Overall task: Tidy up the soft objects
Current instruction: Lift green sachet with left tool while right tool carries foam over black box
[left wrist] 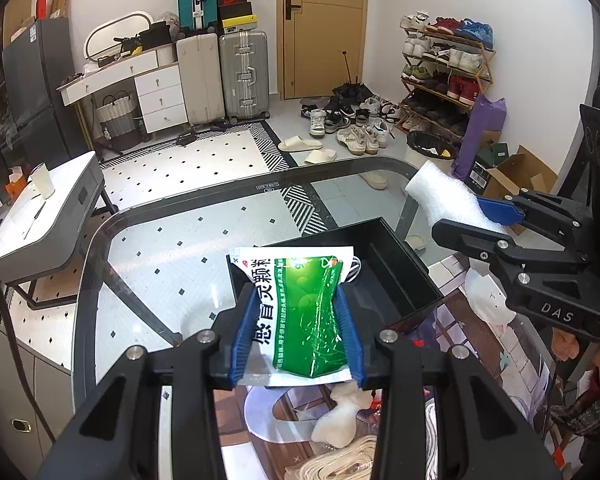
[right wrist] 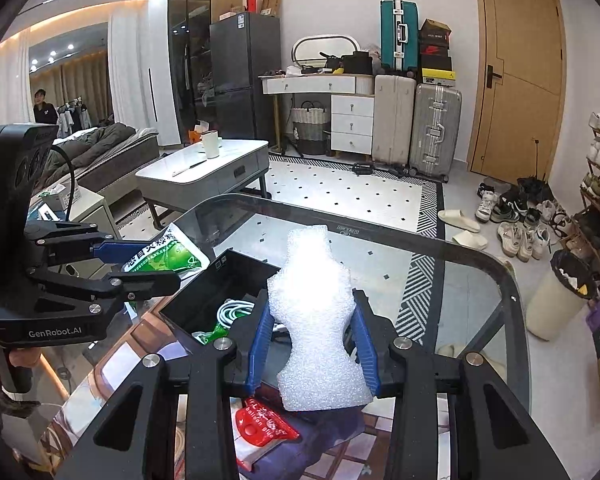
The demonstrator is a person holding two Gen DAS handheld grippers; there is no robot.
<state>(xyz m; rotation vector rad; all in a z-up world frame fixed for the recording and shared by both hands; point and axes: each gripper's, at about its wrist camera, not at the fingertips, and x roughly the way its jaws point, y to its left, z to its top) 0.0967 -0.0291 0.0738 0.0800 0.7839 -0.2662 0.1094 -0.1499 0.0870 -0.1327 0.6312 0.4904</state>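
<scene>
While both hands hold their loads above the glass desk (left wrist: 100, 248), the left tongs (left wrist: 296, 328) are closed on a green and white sachet (left wrist: 306, 312), its sides pinched in by the blue pads (left wrist: 242, 344). The sachet stands up from the tongs, its top edge in front of the near left corner of a black bin (left wrist: 404, 276). Below the tongs lie a crumpled white scrap (left wrist: 340, 420) and some cream webbing (left wrist: 340, 460) on a printed mat (left wrist: 512, 344).

From the right wrist, the right tongs (right wrist: 314, 344) are closed on a piece of white foam (right wrist: 314, 312), squeezed narrow where the pads (right wrist: 260, 340) press it and rising upright between them. A red and white packet (right wrist: 266, 428) lies on the mat beneath it.

Just beyond both loads sits the black bin (right wrist: 236, 268), open at the top and resting on the desk at the far edge of the mat. Inside it a coiled white cable (right wrist: 234, 312) lies beside a green packet (right wrist: 212, 334); the rest of its floor is hidden behind the foam and the tongs.

Farther off, past the desk's rounded rim, are a patterned rug (right wrist: 340, 192) and a low grey side table (right wrist: 204, 172) with a white cup (right wrist: 211, 144). Against the back wall stand suitcases (right wrist: 416, 124) and a wicker basket (right wrist: 310, 126). A lined waste bin (right wrist: 560, 292) stands on the floor to the right, something white inside it.
</scene>
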